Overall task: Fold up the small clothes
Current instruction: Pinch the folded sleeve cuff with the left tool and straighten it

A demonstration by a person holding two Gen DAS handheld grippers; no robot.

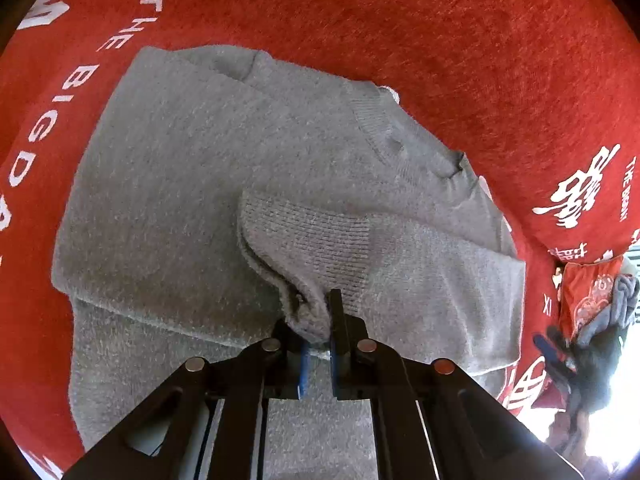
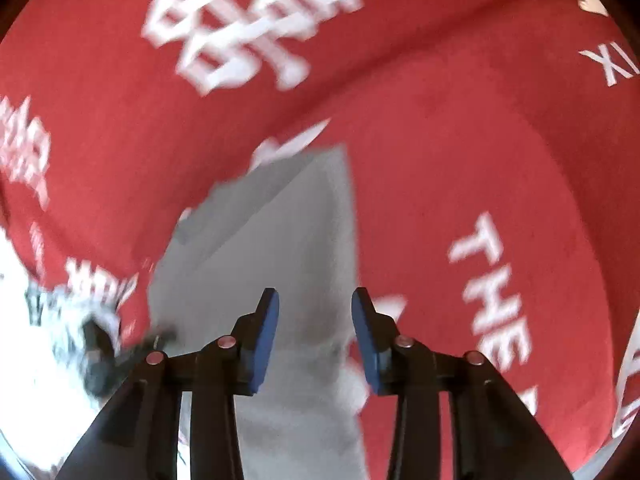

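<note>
A small grey knitted sweater (image 1: pixel 208 168) lies spread on a red blanket (image 1: pixel 460 40) with white lettering. One sleeve is folded across the body, and its ribbed cuff (image 1: pixel 312 252) points toward the camera. My left gripper (image 1: pixel 318 320) is shut on the edge of that cuff, with the knit bunched between the blue pads. In the right wrist view my right gripper (image 2: pixel 315 300) is open above the grey sweater (image 2: pixel 280 240), its blue pads (image 2: pixel 266 332) apart with nothing pinched between them. That view is blurred by motion.
At the right edge of the left wrist view lies a heap of other clothes (image 1: pixel 592 308), red patterned and grey-blue. Bright glare fills that corner. The red blanket (image 2: pixel 460 140) forms a raised fold behind the sweater in the right wrist view.
</note>
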